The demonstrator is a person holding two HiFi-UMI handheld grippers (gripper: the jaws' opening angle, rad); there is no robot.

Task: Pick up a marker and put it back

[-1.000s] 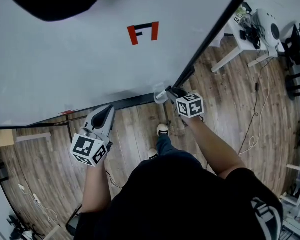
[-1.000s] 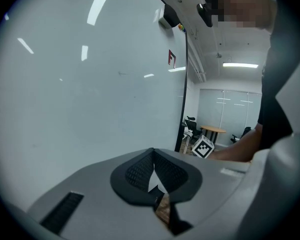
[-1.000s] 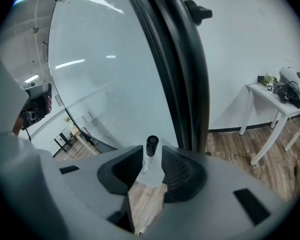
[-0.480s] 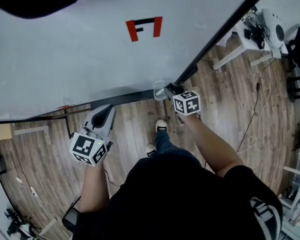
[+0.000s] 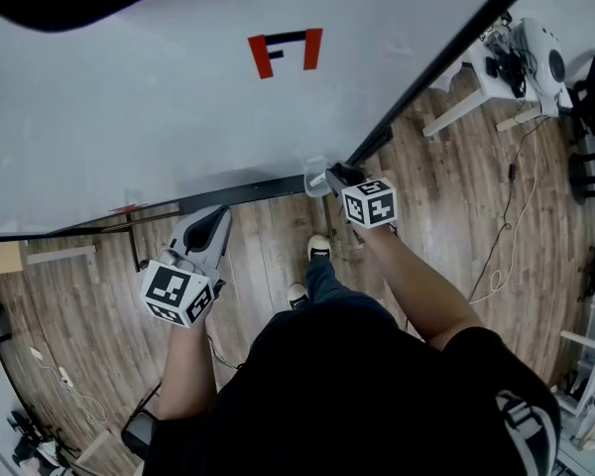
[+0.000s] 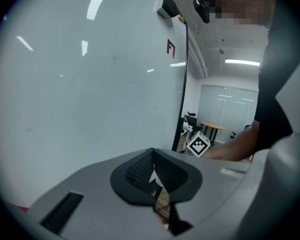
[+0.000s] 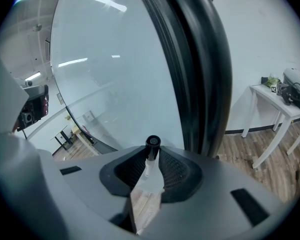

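Marker (image 7: 150,165): white barrel, black cap, upright between right gripper (image 7: 152,153) jaws, which have just been closing and now pinch it. Left gripper (image 6: 152,156): jaws together, empty.

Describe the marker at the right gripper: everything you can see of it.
The marker shows a round black cap, plastic by the look, and a short stretch of white barrel below it. The rest is hidden. It sits near the tips of the right gripper, whose jaws have just been closing and look to touch it on both sides. Behind it are the whiteboard and its dark frame.
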